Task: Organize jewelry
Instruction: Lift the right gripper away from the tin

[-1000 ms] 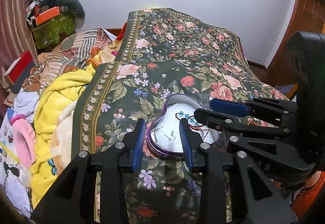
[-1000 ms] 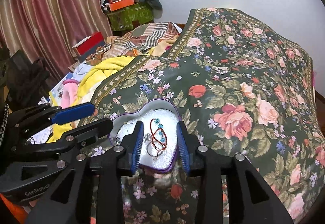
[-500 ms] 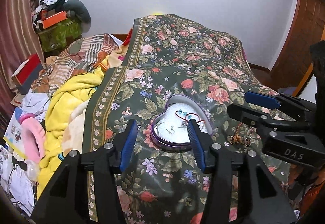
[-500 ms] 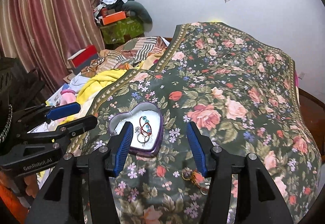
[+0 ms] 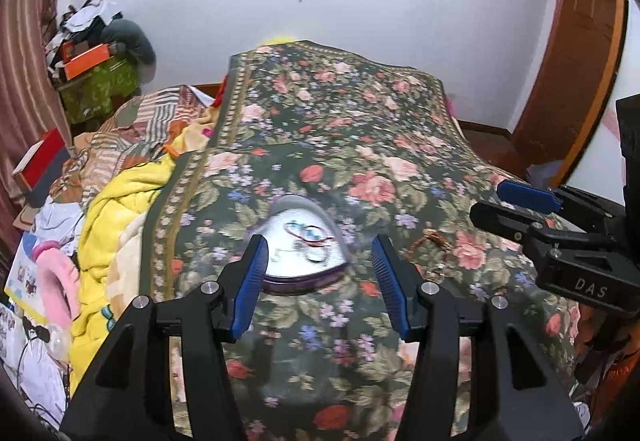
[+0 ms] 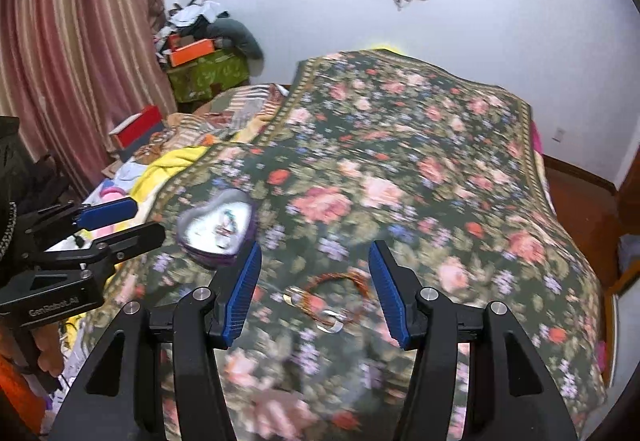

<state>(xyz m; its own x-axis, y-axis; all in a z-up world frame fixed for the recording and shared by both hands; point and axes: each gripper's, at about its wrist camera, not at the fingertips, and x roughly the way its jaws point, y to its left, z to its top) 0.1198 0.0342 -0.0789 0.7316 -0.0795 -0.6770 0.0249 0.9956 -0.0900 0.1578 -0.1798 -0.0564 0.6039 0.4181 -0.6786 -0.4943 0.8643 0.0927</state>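
Jewelry (image 5: pixel 306 237) lies inside the heart-shaped tin (image 5: pixel 304 277); left claw (image 5: pixel 318 283) and right claw (image 6: pixel 314 291) both gape, holding nothing.

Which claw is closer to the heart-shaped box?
The left claw. The heart-shaped box sits right in front of its open fingers. The right claw is off to the side, above the brown bracelet on the flowery blanket.

Heart tin and loose bracelets on the floral bedspread

A heart-shaped tin (image 5: pixel 304 253) lay open, holding a red-cord bracelet (image 5: pixel 308 233) with blue beads; a braided orange-brown bracelet (image 6: pixel 336 281) and a silver ring (image 6: pixel 332 321) lay beside it on the bedspread (image 6: pixel 420 169).
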